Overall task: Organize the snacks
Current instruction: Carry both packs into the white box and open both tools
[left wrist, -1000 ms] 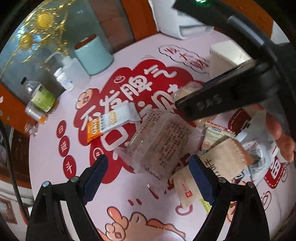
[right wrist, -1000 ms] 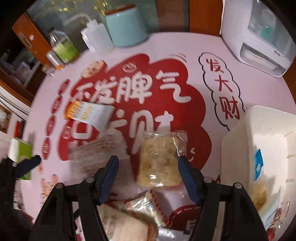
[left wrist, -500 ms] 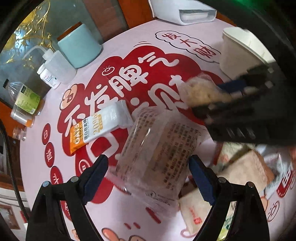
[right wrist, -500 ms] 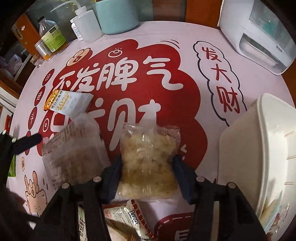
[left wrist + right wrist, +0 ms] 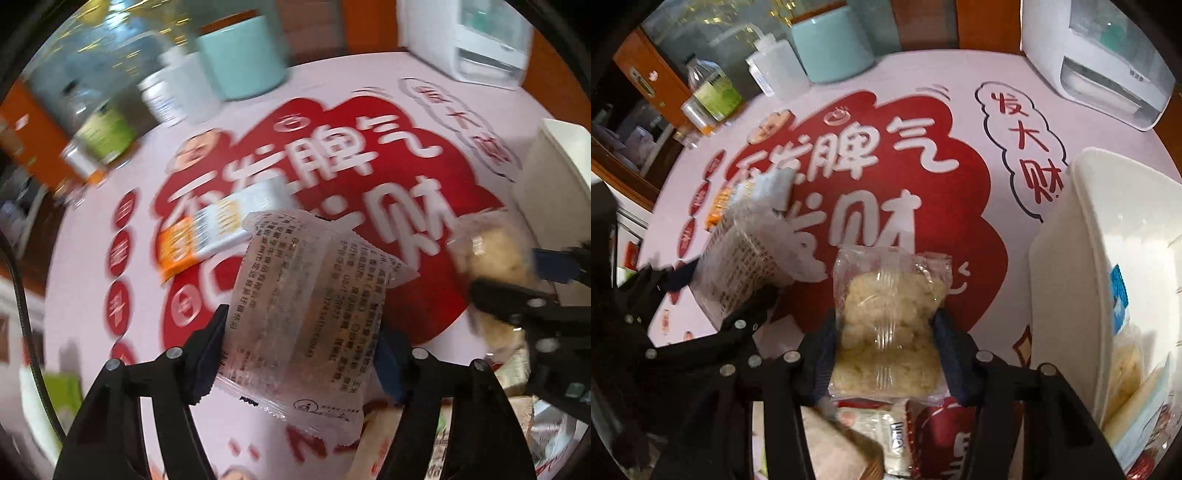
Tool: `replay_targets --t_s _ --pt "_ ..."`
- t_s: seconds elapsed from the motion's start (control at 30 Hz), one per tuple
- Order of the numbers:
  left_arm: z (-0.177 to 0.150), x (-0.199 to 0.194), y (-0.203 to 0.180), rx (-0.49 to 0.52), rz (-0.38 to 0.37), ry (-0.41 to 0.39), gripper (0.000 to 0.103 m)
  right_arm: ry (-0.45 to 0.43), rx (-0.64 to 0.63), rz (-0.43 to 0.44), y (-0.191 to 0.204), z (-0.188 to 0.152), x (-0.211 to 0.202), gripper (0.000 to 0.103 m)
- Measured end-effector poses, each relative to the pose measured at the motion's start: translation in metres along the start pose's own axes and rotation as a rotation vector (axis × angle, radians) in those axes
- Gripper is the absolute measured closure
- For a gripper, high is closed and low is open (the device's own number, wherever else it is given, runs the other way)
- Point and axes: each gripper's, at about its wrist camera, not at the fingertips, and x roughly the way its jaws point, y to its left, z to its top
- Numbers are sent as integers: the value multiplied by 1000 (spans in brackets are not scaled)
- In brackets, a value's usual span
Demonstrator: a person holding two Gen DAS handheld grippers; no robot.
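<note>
My left gripper [image 5: 299,354] has a frosted printed snack packet [image 5: 306,295] between its blue pads; its jaws are closing and both pads press on the packet's sides, holding it tilted up off the mat. Behind the packet lies an orange-and-white snack bar [image 5: 221,229]. My right gripper [image 5: 886,354] is also closing, its pads squeezing a clear packet of pale puffed rice cake [image 5: 886,306]. The two grippers are side by side, and the right wrist view shows the left gripper [image 5: 720,291] at the left. A white bin [image 5: 1067,258] holding snacks stands to the right.
More wrapped snacks [image 5: 886,435] are piled under the right gripper on the pink-and-red mat [image 5: 923,184]. At the far edge stand a teal canister [image 5: 831,44], a white squeeze bottle [image 5: 775,70], a green-labelled bottle [image 5: 716,92] and a white appliance [image 5: 1100,55].
Both grippers have closed onto their packets. The left one came down over the frosted packet and tipped it up; the right one slid forward around the rice cake packet.
</note>
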Motion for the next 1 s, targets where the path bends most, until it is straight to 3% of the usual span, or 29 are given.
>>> replay_targets --t_s 0.17,0.37,0.57,0.8,1.0 --pt "-26 -50 22 -117 70 -3 35 -127 -2 64 9 -18 -52 53" --pt "-58 -135 18 -115 50 -125 35 -286 -30 171 17 -60 -125 53" --pt "-74 -210 -12 -71 48 -239 35 -399 -74 188 13 -102 -181 53" --pt "-69 -266 -68 6 25 -330 35 -582 -93 110 -20 -138 -252 53" --pt "-43 -300 -121 38 13 -469 34 -729 -37 -1 -68 -150 -297 53"
